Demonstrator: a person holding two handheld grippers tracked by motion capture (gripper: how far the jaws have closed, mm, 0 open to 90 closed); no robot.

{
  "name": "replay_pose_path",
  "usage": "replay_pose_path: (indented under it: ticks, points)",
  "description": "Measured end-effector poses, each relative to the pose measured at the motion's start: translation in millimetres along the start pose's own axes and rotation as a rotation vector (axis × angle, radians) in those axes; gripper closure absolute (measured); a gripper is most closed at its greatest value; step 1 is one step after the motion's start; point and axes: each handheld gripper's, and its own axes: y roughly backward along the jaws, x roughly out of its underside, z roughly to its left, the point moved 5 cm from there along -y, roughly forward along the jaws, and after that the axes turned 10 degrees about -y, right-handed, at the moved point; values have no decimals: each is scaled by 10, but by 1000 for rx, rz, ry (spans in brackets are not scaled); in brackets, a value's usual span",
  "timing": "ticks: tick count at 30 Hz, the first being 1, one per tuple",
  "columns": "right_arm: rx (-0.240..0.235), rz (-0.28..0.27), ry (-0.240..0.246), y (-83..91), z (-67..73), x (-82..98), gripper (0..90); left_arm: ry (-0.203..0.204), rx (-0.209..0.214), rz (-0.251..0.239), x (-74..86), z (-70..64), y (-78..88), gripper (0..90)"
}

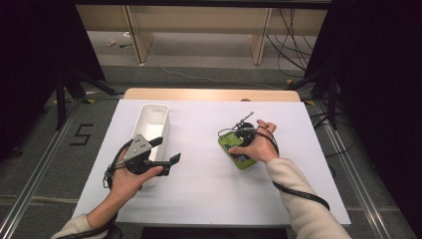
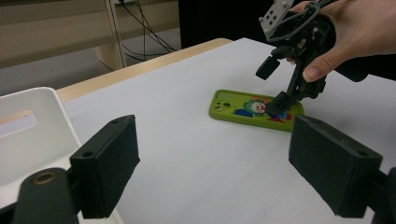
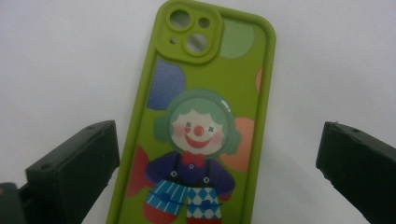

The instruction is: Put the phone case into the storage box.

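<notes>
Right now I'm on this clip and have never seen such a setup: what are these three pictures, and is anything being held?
A person holds two-jaw tongs in each hand. The high view looks down on the white table; the other two cameras ride on the tongs. The left tongs, open and empty, hover near a white bin. The right tongs are open over a green phone case with a clown picture, lying flat, camera cutouts up. Nothing is held yet.
</notes>
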Motion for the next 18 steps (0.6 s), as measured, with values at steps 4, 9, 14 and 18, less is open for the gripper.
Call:
replay_pose_path:
  ticks: [4,9,14,18]
  points:
    - [1,23,8,-28,21,-11,4,0,3,2,4,-2,-3,154]
    - [7,46,7,-52,43,-26,5,1,5,2,4,-5,-2,154]
    - [17,65,12,-64,62,-40,5,0,3,-1,-1,-5,-2,154]
    - [24,81,19,-82,73,-54,6,0,4,1,2,-8,-3,154]
